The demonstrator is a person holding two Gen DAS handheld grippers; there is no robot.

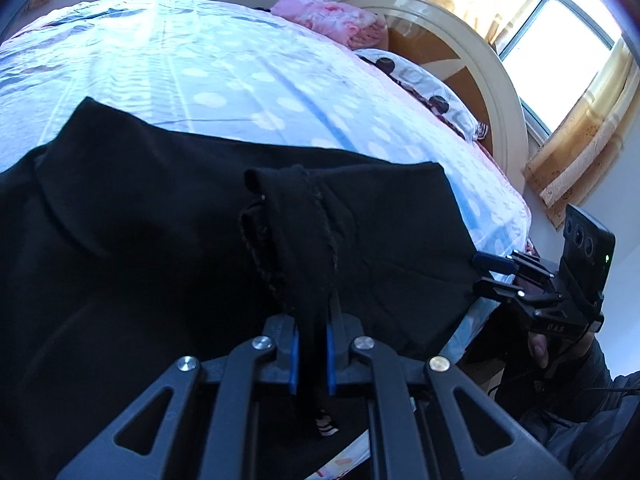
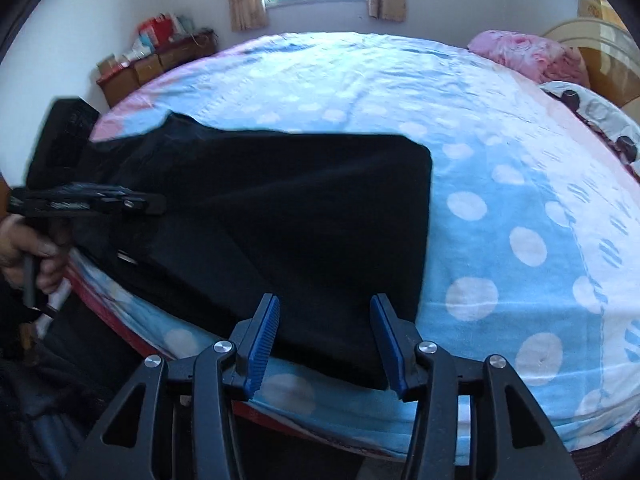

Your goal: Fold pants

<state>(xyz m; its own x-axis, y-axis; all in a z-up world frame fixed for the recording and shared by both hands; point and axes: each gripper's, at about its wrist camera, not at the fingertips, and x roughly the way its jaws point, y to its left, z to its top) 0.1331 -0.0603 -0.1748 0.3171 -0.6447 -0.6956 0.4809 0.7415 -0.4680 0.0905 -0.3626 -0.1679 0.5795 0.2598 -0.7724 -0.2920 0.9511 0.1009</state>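
Observation:
Black pants lie folded on the bed's near side, their near corner reaching the edge. In the left wrist view my left gripper is shut on a bunched, seamed fold of the pants, which stands up out of the jaws. The right wrist view shows my left gripper side-on at the pants' left end. My right gripper is open over the pants' near corner, its blue pads apart and not pressing the cloth. My right gripper also shows at the pants' right edge.
The bed sheet is blue with white dots. A pink blanket and a spotted pillow lie by the curved headboard. A low shelf with boxes stands beyond the far corner. A person's hand holds the left gripper's handle.

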